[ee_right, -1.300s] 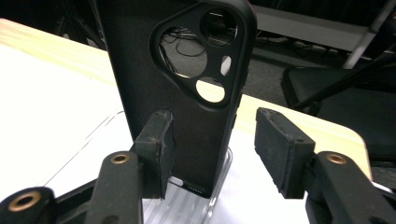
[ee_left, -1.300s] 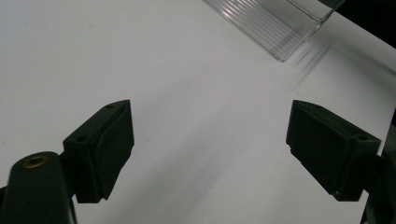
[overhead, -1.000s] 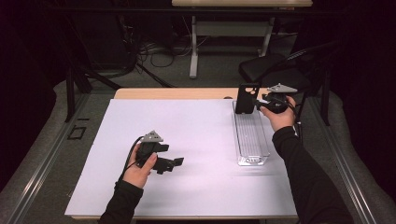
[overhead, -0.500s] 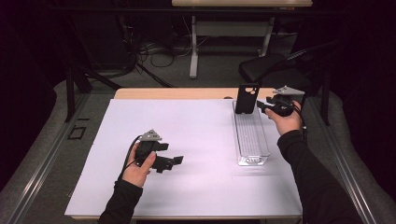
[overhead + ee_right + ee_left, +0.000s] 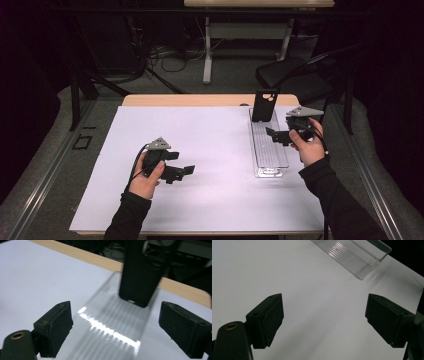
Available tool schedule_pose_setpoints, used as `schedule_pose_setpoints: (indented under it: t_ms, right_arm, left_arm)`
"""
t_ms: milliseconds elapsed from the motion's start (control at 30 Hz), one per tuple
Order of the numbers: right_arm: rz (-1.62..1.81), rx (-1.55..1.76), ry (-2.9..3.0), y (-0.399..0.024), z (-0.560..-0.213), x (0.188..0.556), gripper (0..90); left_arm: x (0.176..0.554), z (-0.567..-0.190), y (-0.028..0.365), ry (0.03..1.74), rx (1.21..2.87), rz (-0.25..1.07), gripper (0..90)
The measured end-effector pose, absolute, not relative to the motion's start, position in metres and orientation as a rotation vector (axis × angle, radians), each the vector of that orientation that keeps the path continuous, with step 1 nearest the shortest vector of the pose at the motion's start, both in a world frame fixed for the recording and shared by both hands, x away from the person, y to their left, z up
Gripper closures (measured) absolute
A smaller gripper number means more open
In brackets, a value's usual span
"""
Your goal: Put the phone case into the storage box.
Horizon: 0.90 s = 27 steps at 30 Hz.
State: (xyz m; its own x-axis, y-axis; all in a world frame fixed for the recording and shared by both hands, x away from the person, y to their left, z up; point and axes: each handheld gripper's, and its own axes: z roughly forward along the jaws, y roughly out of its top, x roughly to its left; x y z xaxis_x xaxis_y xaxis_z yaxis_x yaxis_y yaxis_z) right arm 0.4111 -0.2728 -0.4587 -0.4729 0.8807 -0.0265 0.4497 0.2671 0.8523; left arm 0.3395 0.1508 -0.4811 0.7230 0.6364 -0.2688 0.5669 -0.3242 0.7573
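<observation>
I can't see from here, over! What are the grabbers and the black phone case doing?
Right gripper just opened, empty, beside the clear rack. Left gripper open, empty, over the white sheet. Phone case standing upright in the rack's far end. Nothing in the way.

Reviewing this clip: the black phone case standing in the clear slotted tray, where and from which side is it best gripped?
Probably by its free upper half, across the thin faces, coming from above. The black phone case stands upright at the far end of the clear tray, its lower edge seated in a slot, so only the top is exposed. The right gripper, jaws just opened with nothing between them, is nearest.
</observation>
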Motion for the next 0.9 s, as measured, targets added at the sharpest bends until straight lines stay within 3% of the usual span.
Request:
schedule_pose_setpoints:
  t_ms: [167,400,900]
  right_arm:
    - [1.201,1.128,2.061,-0.251,-0.459,0.379,10.4]
    - [1.267,1.084,2.096,-0.225,-0.472,0.340,0.0]
    - [1.373,1.051,2.160,-0.197,-0.487,0.290,3.5]
  left_arm:
    - [0.340,-0.481,0.150,0.908,2.013,0.093,15.9]
    - [0.339,-0.480,0.150,0.900,2.012,0.089,15.9]
    - [0.340,-0.479,0.148,0.883,2.023,0.092,15.9]
